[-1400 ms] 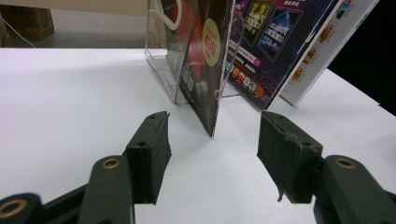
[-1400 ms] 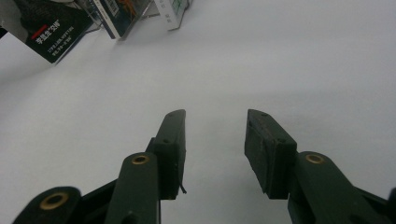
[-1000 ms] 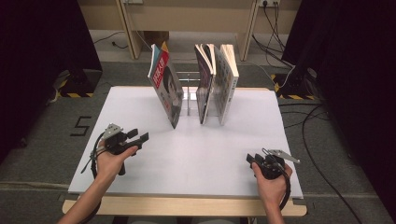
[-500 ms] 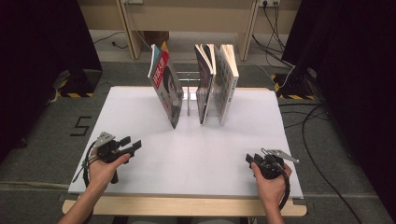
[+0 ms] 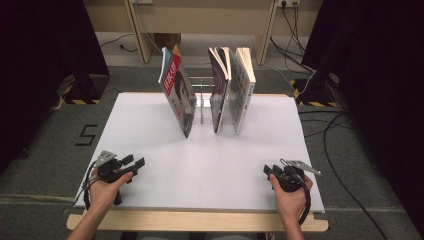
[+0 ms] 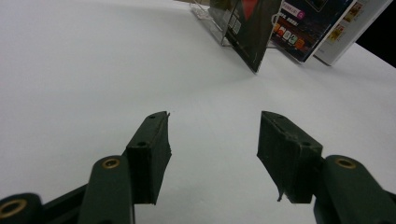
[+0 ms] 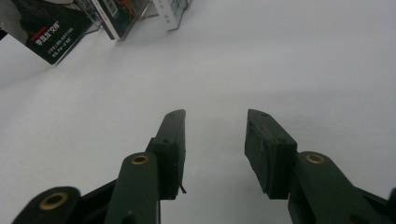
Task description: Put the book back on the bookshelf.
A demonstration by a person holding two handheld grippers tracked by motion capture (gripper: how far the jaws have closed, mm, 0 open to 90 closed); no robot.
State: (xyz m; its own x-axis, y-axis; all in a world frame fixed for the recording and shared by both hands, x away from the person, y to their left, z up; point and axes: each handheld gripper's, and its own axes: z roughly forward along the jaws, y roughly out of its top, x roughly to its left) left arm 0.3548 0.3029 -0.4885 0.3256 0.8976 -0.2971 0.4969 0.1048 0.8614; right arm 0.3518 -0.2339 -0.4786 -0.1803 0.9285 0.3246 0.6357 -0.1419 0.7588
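Book rack (image 5: 202, 102): a clear stand with thin wire dividers is set at the far middle of the white table (image 5: 150, 125); its clear base is also seen in the left gripper view (image 6: 205, 18).
Books in the rack: three are held upright or nearly so. A leaning book (image 5: 177, 95) with a red and dark cover is tilted to the left on the rack's left side, its lower corner resting on the table. A dark book (image 5: 218, 90) and a pale book (image 5: 242, 87) are stood side by side on the rack's right side, touching or almost touching.
Gap in the rack: an open slot with bare wire is left between the leaning book and the dark book.
Surroundings: cables (image 5: 330, 130) are laid on the grey floor to the right; a mark shaped like a five (image 5: 86, 135) is stuck on the floor to the left; wooden furniture legs are seen beyond the table.
Obstructions: bare tabletop lies between both grippers and the books.
Leaning book's look: a printed cover with white lettering is shown (image 7: 49, 32); its dark lower corner is seen in the left gripper view (image 6: 250, 32).
Left gripper (image 5: 134, 162): held near the table's near left corner, well apart from the books; its jaws are spread with nothing between them (image 6: 212, 140).
Right gripper (image 5: 270, 171): held near the near right edge, well apart from the books; its jaws are spread and nothing is pinched (image 7: 215, 135).
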